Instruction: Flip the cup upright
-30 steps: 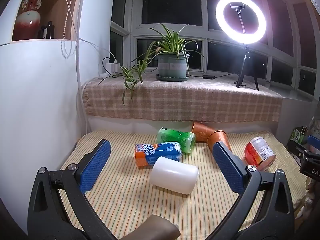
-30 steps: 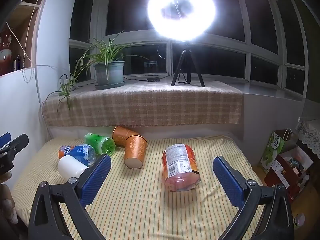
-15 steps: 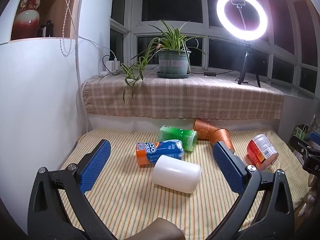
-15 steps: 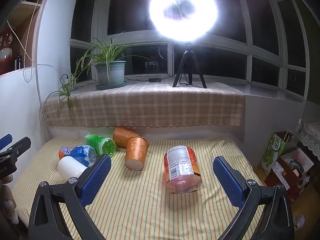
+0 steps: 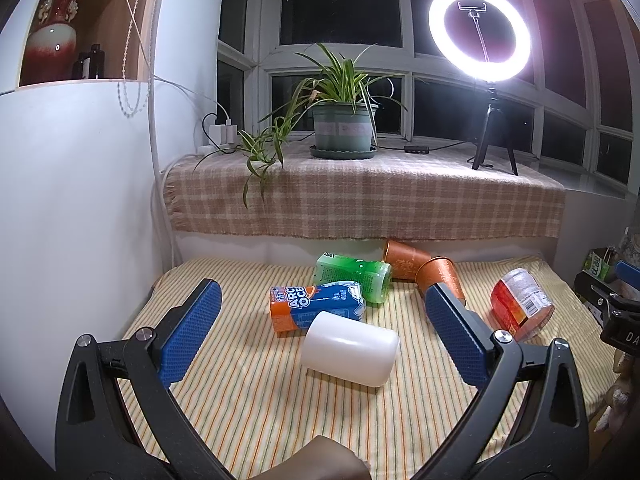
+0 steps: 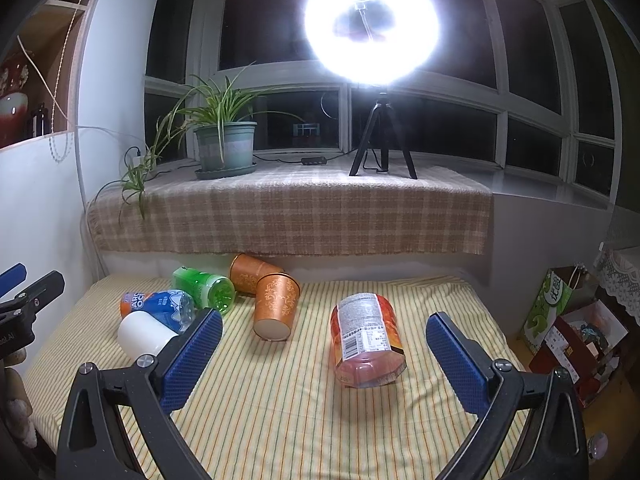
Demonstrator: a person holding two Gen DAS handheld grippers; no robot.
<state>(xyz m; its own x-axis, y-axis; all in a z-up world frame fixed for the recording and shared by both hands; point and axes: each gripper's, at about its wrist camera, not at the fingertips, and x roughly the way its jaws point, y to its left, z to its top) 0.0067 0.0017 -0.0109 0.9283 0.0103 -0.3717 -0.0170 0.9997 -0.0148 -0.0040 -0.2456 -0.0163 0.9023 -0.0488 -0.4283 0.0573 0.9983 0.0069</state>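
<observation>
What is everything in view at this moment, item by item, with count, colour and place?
white cup: 1, white, lying on its side, front left of the striped cloth
orange cups: 2, orange with pattern, on their sides near the back
blue-orange bottle: 1, lying behind the white cup
green bottle: 1, green, lying by the back wall
red jar: 1, red label, on its side, right of centre
potted plant: 1, green, on the checked sill cloth
ring light: 1, lit, on a black tripod, sill
red vase: 1, shelf at left
left gripper: open, empty
right gripper: open, empty
</observation>
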